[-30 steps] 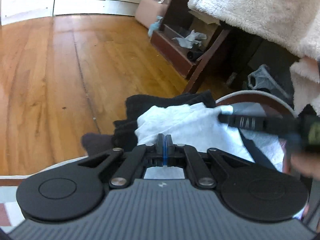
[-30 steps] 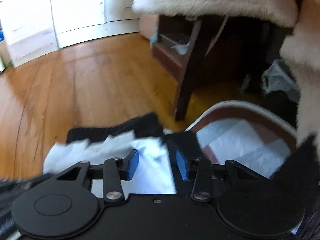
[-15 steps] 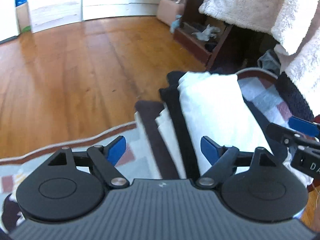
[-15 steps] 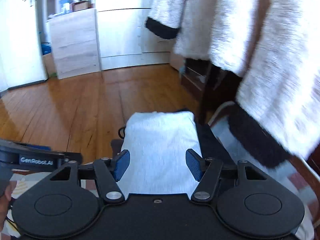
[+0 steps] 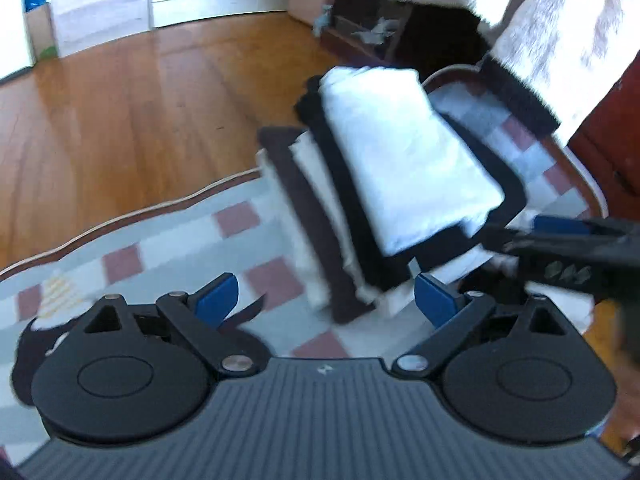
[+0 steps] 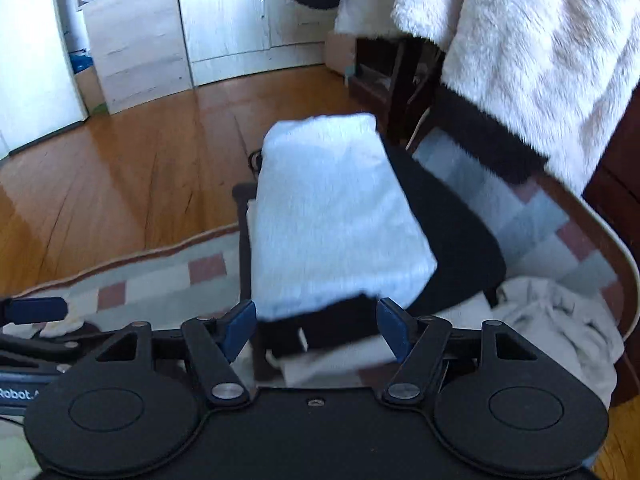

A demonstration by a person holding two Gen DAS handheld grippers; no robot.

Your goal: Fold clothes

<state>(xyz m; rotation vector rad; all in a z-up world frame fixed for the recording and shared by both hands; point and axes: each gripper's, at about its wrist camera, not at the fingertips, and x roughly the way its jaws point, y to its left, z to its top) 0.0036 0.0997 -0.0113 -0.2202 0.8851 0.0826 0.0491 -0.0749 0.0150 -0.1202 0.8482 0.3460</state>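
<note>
Both claws spread wide and empty, jaws just opened: left gripper [image 5: 326, 300], right gripper [image 6: 314, 326], nothing between either pair. The folded white garment [image 6: 336, 216] tops the stack [image 5: 320, 232] on the checked rug [image 5: 140, 248]. No containers visible; a careless swing could topple it.

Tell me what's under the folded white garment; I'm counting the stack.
Under the folded white garment lies a black garment, then more white and dark layers. How many are covered cannot be told.
</note>
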